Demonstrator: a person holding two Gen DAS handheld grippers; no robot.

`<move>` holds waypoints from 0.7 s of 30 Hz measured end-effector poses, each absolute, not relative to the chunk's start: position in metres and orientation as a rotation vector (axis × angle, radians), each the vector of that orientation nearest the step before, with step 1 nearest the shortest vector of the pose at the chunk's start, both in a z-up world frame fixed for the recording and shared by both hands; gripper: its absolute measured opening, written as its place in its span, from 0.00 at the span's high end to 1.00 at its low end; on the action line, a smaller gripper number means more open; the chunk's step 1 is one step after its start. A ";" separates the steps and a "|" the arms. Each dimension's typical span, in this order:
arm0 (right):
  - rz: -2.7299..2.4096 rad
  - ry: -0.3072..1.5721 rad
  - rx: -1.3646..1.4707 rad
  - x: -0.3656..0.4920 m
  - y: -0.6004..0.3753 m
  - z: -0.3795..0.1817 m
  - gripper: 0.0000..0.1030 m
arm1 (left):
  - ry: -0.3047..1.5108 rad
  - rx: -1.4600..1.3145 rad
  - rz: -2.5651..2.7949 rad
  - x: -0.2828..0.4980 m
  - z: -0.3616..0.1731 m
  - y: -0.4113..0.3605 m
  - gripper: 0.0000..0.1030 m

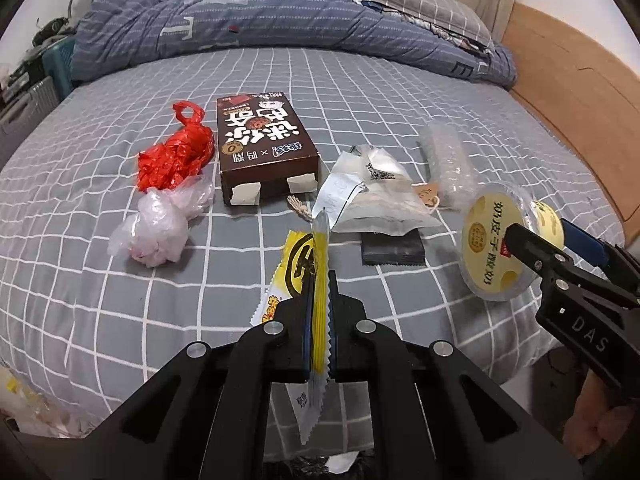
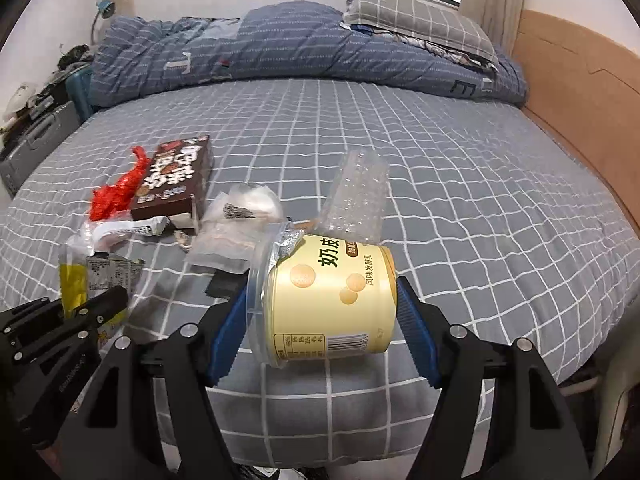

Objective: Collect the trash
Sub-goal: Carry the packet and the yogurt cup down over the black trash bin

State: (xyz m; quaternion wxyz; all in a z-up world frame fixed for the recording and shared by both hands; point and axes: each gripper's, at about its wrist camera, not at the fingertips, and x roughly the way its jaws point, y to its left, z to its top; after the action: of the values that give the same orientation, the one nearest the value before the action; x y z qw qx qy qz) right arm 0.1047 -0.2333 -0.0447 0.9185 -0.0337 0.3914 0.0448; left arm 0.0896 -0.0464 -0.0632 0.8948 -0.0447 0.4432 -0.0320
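Our left tongs [image 1: 319, 280] clench a yellow wrapper [image 1: 316, 264]; our right tongs [image 2: 322, 312] grasp a yogurt cup [image 2: 328, 300] end-to-end, which could slip if tilted.

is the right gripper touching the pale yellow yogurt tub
Touching. The right wrist view shows the right gripper with blue pads pressed against both ends of the pale yellow yogurt tub.

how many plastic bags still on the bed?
2. The red bag lies left of the brown box; the clear bag lies crumpled just in front of it, touching. Others may be hidden under the pouches.
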 end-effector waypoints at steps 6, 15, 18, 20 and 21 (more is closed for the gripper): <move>0.104 0.796 -0.082 0.096 -0.231 -0.041 0.35 | 0.910 -0.091 -0.067 0.081 -0.058 -0.048 0.95; 0.115 0.787 -0.085 0.077 -0.230 -0.036 0.35 | 0.911 -0.078 -0.023 0.065 -0.050 -0.050 0.95; 0.115 0.783 -0.083 0.069 -0.231 -0.035 0.35 | 0.910 -0.086 -0.014 0.057 -0.046 -0.048 0.95; 0.115 0.787 -0.075 0.062 -0.232 -0.035 0.35 | 0.907 -0.090 -0.012 0.052 -0.045 -0.046 0.95; 0.115 0.789 -0.070 0.058 -0.233 -0.035 0.35 | 0.904 -0.091 -0.010 0.048 -0.044 -0.046 0.95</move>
State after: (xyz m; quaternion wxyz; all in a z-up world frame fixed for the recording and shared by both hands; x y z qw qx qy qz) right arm 0.0584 -0.2328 -0.0352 0.9209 -0.0341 0.3843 0.0557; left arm 0.0484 -0.0458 -0.0437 0.8985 -0.0439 0.4368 -0.0049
